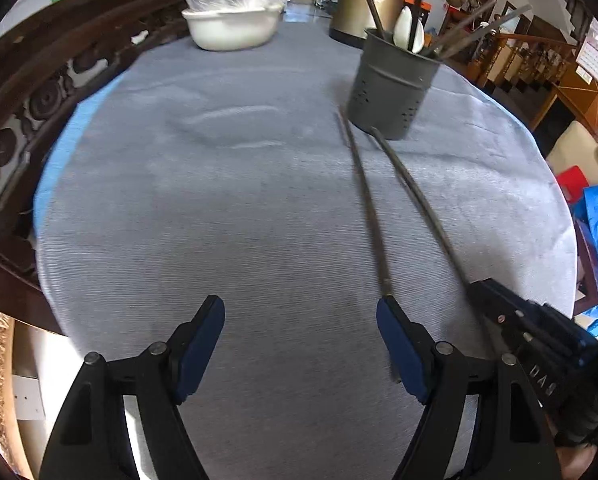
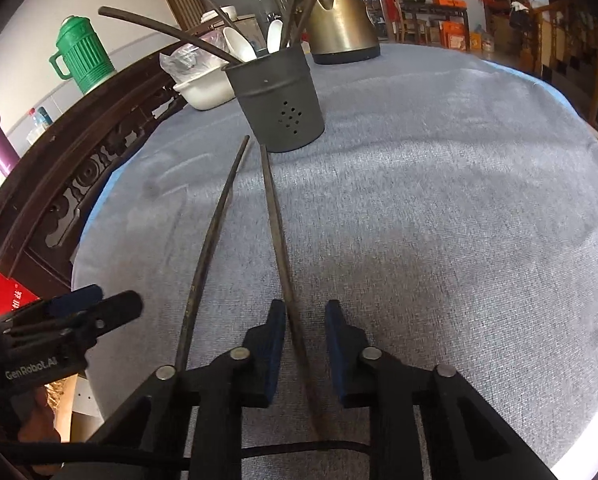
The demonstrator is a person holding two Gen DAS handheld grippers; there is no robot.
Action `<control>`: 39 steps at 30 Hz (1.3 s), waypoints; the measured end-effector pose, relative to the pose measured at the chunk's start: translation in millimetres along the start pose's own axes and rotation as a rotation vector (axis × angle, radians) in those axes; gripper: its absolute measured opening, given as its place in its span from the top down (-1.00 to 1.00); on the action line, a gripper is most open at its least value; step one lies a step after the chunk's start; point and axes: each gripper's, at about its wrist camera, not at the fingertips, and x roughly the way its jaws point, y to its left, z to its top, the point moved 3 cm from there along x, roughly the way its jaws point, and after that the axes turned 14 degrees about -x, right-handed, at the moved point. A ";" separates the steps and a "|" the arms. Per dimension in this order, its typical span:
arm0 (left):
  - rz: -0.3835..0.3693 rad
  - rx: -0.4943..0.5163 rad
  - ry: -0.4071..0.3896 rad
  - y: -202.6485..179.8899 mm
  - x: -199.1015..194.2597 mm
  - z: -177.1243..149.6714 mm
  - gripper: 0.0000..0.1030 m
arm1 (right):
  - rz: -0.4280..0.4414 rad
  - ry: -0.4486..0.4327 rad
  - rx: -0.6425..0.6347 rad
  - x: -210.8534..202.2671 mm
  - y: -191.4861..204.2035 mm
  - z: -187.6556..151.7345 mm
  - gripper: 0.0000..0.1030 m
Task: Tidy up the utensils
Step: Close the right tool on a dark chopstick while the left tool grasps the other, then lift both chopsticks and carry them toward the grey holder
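Observation:
Two dark chopsticks lie on the grey tablecloth, pointing at a grey utensil holder (image 1: 391, 84) (image 2: 277, 100) that holds several chopsticks and white spoons. My right gripper (image 2: 305, 320) is open a little, its jaws on either side of the right chopstick (image 2: 277, 232) near its thick end, not closed on it. The left chopstick (image 2: 211, 240) passes left of it. My left gripper (image 1: 301, 320) is wide open and empty; the nearer chopstick (image 1: 369, 208) ends by its right fingertip. The other chopstick (image 1: 419, 208) runs to the right gripper (image 1: 499, 304).
A white basin (image 1: 231, 26) with a plastic bag and a brass kettle (image 1: 369, 0) stand at the far side. A carved dark wooden chair back (image 1: 31, 92) borders the table's left. A green jug (image 2: 83, 56) stands behind it.

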 end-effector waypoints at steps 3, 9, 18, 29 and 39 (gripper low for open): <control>0.001 0.010 0.029 -8.2 10.4 -3.4 -0.14 | 0.002 -0.011 -0.012 -0.9 0.5 -1.2 0.70; -0.032 0.032 0.043 -23.1 12.1 -5.2 -0.06 | 0.011 -0.019 -0.020 -3.6 -0.3 -5.4 0.81; -0.030 0.116 0.022 -43.4 19.1 -9.4 0.38 | 0.007 -0.025 -0.004 -8.5 -6.4 -10.9 0.82; -0.041 0.243 -0.012 -56.2 14.3 -27.1 0.82 | 0.033 -0.007 0.135 -18.2 -29.1 -19.1 0.83; -0.109 0.273 0.030 -47.7 -0.5 -48.9 0.84 | 0.090 -0.001 0.190 -17.4 -33.1 -20.8 0.79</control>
